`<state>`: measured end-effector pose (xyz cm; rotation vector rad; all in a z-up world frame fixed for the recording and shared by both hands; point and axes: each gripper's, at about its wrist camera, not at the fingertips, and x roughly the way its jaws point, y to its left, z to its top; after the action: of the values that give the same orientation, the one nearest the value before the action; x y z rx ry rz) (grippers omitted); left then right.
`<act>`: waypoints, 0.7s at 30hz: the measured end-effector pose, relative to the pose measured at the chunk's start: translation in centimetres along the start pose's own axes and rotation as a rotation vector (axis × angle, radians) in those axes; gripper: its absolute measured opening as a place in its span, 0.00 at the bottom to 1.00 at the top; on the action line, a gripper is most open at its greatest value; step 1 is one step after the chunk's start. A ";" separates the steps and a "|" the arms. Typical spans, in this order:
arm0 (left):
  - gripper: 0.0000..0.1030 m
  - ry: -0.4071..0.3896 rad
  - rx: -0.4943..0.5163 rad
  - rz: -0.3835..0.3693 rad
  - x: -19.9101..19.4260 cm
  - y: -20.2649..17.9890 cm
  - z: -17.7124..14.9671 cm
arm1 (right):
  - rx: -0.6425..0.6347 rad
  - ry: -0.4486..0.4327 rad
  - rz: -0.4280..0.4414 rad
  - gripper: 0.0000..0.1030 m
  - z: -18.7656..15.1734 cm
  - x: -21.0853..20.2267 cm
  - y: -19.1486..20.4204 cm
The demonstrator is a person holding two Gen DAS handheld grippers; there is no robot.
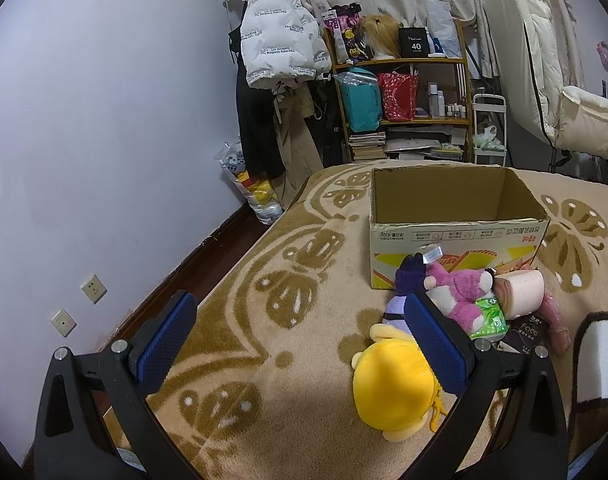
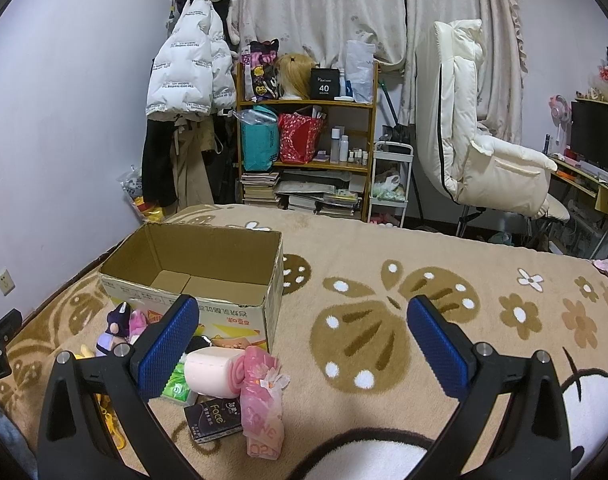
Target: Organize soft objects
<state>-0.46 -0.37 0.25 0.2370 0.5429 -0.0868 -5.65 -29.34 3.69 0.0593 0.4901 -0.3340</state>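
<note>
Plush toys heaped ahead of both grippers, fuzzy pink bear (image 1: 462, 294), round yellow doll (image 1: 388, 384) beside left gripper (image 1: 300, 354), smooth pink foam roll (image 2: 214, 370), perhaps tissue pack (image 2: 176, 388), open corrugated cardboard box (image 2: 208, 280) beyond, right gripper (image 2: 300, 354) splayed wide over fleecy patterned blanket (image 2: 384, 340), left likewise released.

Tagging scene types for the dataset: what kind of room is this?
Most likely a lived-in bedroom. The work surface looks like a bed under a beige butterfly-pattern blanket; behind it, a white puffer jacket hangs by the wall, next to a cluttered wooden shelf and drawn curtains.
</note>
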 end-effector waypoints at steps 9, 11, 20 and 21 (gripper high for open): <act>1.00 0.002 -0.002 0.003 0.0 0.0 0.0 | 0.001 0.000 0.001 1.00 0.0 0.1 0.0; 1.00 0.002 0.001 0.003 0.1 0.0 0.0 | 0.001 0.000 0.000 1.00 0.0 0.1 0.0; 1.00 0.003 0.003 0.002 0.2 0.2 -0.1 | 0.002 -0.002 0.000 1.00 0.0 0.2 -0.1; 1.00 0.003 0.004 0.003 0.2 0.2 -0.1 | 0.002 -0.001 0.000 1.00 0.0 0.2 -0.1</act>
<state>-0.28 -0.15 0.13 0.2418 0.5453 -0.0848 -5.55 -29.48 3.57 0.0612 0.4883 -0.3345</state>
